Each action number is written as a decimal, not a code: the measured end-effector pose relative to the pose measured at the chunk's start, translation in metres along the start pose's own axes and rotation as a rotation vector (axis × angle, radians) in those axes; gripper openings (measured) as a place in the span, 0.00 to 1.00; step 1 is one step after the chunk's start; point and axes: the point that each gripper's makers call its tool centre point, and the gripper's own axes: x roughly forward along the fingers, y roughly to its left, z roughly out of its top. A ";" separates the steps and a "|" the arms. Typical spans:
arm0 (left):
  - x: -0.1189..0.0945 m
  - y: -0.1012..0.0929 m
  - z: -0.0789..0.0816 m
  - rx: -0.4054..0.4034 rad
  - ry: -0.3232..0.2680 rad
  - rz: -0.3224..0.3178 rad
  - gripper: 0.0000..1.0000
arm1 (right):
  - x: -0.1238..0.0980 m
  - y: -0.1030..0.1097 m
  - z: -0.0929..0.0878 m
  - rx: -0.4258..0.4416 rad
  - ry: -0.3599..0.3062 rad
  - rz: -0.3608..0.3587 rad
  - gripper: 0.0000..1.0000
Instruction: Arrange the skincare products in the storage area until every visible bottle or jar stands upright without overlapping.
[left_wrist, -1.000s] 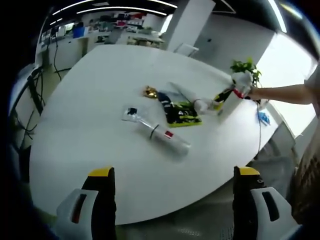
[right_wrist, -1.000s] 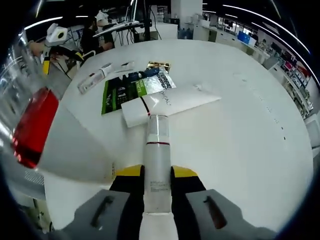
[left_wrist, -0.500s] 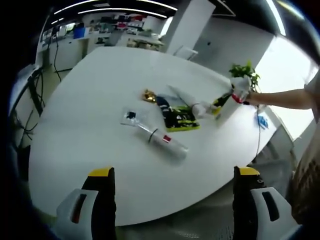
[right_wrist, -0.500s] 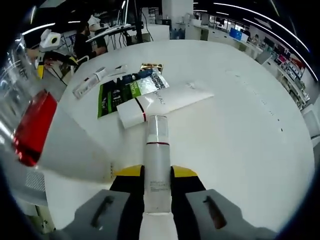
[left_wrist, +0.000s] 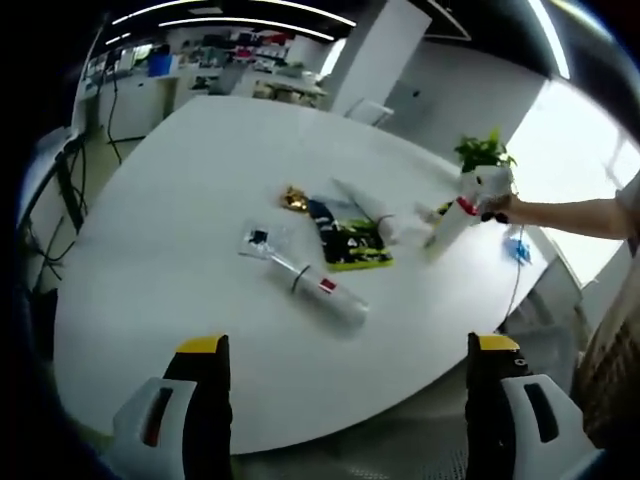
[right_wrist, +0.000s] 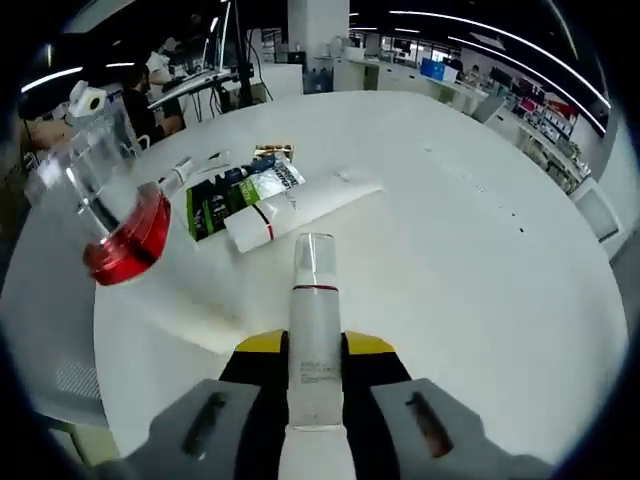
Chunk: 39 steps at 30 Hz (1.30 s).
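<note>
Right gripper jaws clamp a white pump bottle; left gripper jaws wide. Tubes and packets lie on the white surface, office behind.

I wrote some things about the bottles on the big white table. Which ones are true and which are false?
1. The right gripper holds a white bottle between its fingers. True.
2. The left gripper is squeezing a jar. False: it is open and holds nothing.
3. A white tube lies flat on the table. True.
4. The green and black packet stands upright. False: it lies flat beside the tube.
5. A clear tube lies on its side. True.
</note>
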 end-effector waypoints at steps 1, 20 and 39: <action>0.000 -0.001 0.000 0.004 0.000 -0.004 0.97 | -0.005 -0.001 -0.001 0.018 -0.011 -0.012 0.19; -0.008 -0.029 0.018 0.085 -0.029 -0.091 0.97 | -0.101 0.018 -0.001 0.463 -0.390 -0.224 0.19; -0.016 -0.069 0.049 0.050 -0.095 -0.235 0.97 | -0.165 0.077 0.052 0.646 -0.790 -0.187 0.19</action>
